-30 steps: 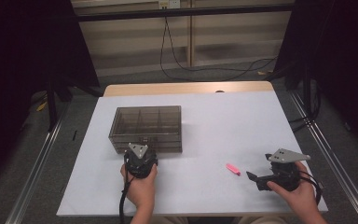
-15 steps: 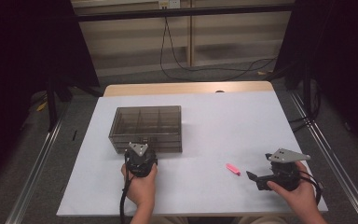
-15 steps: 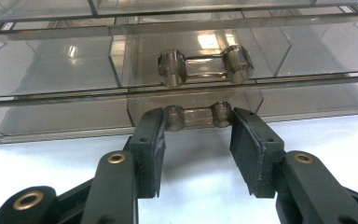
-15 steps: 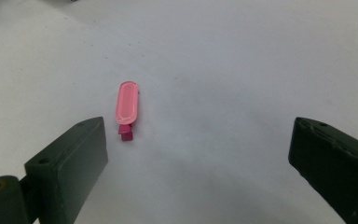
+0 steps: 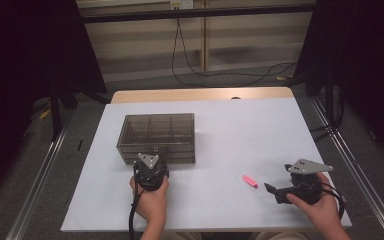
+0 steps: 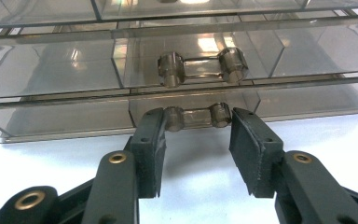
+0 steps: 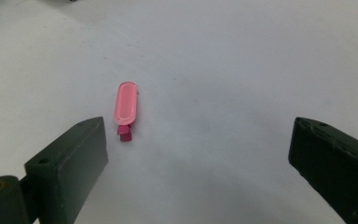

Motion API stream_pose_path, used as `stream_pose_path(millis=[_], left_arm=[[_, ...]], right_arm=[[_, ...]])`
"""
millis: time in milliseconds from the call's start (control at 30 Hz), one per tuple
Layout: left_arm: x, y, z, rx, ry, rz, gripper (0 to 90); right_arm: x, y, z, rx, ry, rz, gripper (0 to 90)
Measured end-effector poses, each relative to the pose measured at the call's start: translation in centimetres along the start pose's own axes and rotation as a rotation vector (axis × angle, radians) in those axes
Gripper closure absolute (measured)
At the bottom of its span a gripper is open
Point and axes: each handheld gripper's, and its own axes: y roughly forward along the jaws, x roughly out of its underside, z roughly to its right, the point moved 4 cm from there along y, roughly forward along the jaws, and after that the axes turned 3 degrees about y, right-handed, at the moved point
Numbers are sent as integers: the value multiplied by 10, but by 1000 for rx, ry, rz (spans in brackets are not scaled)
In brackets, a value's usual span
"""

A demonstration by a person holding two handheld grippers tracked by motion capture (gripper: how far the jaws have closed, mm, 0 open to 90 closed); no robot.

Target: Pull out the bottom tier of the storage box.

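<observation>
No writing, label, brand, number or sign can be read anywhere in these pictures.

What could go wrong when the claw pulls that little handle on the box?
The left gripper has its jaws around the bottom drawer's handle, which is small, round and smooth, so it might slip out. The box looks light and nothing holds it, so the whole box could slide instead of the drawer opening. The right gripper is far off by the pink piece.
</observation>
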Motion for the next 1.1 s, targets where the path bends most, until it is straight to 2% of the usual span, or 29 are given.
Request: stream_pose_path(millis=[100,167,300,333,433,467,633,733,1100], left_arm=[[0,-1,-1,0,-2,6,566],[-1,-3,-3,-12,6,20,644],[-1,-2,-5,4,-4,20,605],[-1,-2,-3,20,-6,16,586],[0,0,-1,8,3,8,553],[1,2,0,-1,4,-4,552],[1,4,0,6,-9,-25,551],[1,7,0,-1,-3,-57,552],[1,6,0,11,-33,-52,567]], right_arm=[[0,0,0,-2,-7,1,43],[0,0,-1,-3,-2,-1,43],[0,0,-1,-1,0,0,43],[0,0,-1,-2,1,0,43],[0,0,0,-1,-2,-1,43],[0,0,0,-1,-2,0,43],[0,0,0,-3,1,3,43],[-1,0,0,-2,1,2,44],[-1,1,-1,-5,-1,5,45]])
